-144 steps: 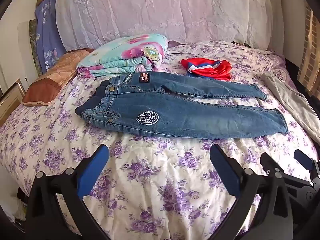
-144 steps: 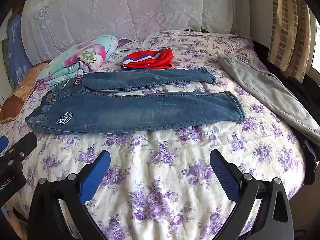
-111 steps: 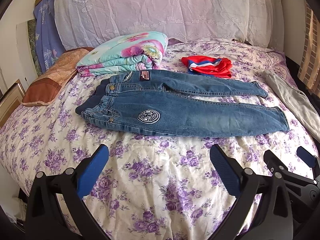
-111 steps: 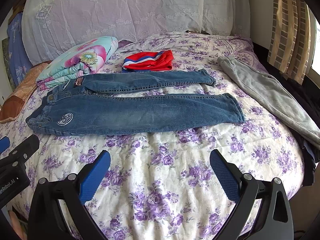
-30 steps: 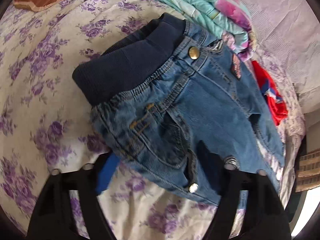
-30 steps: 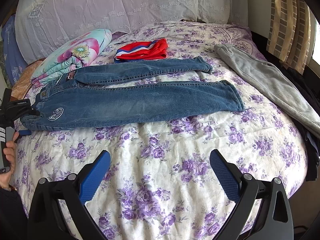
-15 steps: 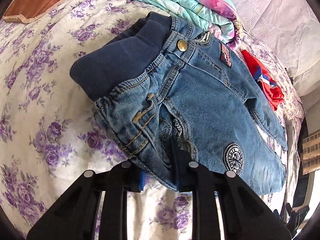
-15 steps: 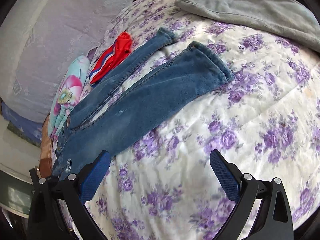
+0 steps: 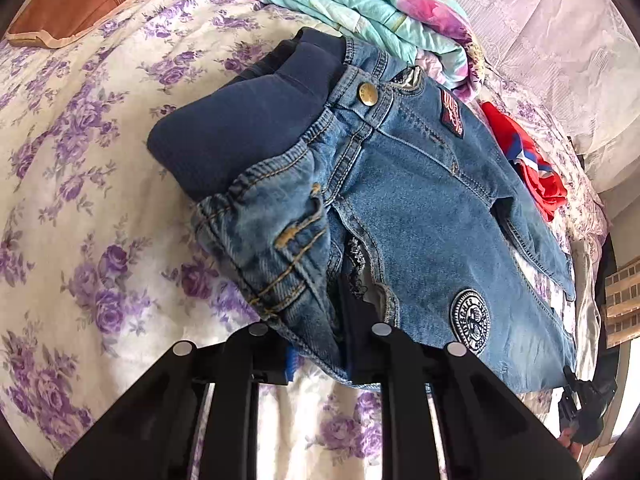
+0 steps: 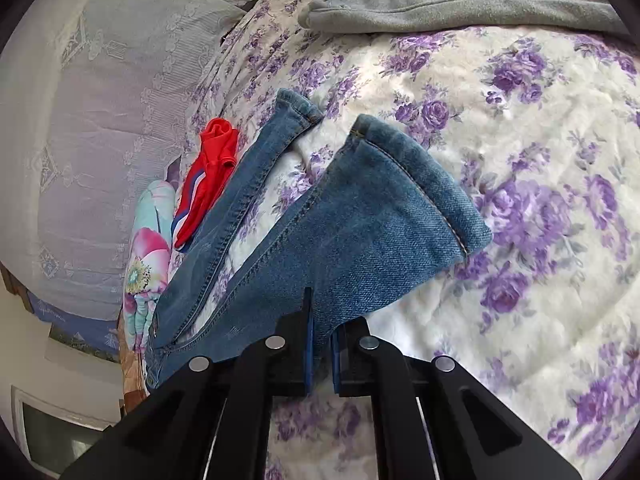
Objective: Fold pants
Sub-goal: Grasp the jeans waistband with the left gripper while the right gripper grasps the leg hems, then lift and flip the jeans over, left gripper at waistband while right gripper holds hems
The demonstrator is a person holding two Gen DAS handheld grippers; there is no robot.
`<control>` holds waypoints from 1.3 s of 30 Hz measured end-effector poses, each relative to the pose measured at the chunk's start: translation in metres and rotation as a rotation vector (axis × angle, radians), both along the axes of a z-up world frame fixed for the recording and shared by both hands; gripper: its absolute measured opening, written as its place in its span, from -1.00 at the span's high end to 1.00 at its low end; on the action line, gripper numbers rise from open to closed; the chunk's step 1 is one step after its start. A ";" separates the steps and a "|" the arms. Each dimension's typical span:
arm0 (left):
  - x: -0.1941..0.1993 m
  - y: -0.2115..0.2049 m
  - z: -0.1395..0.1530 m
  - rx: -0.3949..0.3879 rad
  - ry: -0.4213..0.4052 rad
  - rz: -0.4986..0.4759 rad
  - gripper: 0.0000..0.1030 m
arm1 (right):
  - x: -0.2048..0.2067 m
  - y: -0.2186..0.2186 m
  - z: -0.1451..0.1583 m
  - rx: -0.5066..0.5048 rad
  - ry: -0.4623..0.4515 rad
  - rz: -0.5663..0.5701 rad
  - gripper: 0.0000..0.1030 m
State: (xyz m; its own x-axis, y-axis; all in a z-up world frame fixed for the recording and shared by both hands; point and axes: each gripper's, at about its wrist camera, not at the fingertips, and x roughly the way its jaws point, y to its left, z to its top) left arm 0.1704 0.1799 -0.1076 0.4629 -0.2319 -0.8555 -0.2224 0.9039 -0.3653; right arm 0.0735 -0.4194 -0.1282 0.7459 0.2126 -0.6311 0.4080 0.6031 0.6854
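Both tools grip the jeans (image 9: pixel 420 208) lying on the floral bed (image 9: pixel 80 160): the left tool (image 9: pixel 320 356), its jaws just closing, pinches the waistband corner, while the right tool (image 10: pixel 320 344), closed narrow, seemingly clamps the near leg's edge.

The left wrist view looks steeply down, very near, at the waist end of the jeans (image 9: pixel 420 200) on the bed (image 9: pixel 80 200). The right wrist view looks down, close over a leg hem, along the legs toward the waist. Both share the jeans, the red garment (image 10: pixel 208 176) and the folded floral quilt (image 9: pixel 360 0).
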 end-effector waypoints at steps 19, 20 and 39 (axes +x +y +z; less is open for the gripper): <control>-0.116 0.040 0.057 0.178 -0.100 0.037 -0.59 | -0.115 -0.011 0.052 -0.497 0.187 -0.139 -0.39; -0.123 0.042 0.069 0.221 -0.134 0.043 -0.61 | -0.123 -0.012 0.063 -0.545 0.181 -0.176 -0.39; 0.140 -0.046 0.008 0.529 0.039 -0.536 -0.89 | 0.207 0.241 0.120 -0.805 -0.025 0.911 -0.57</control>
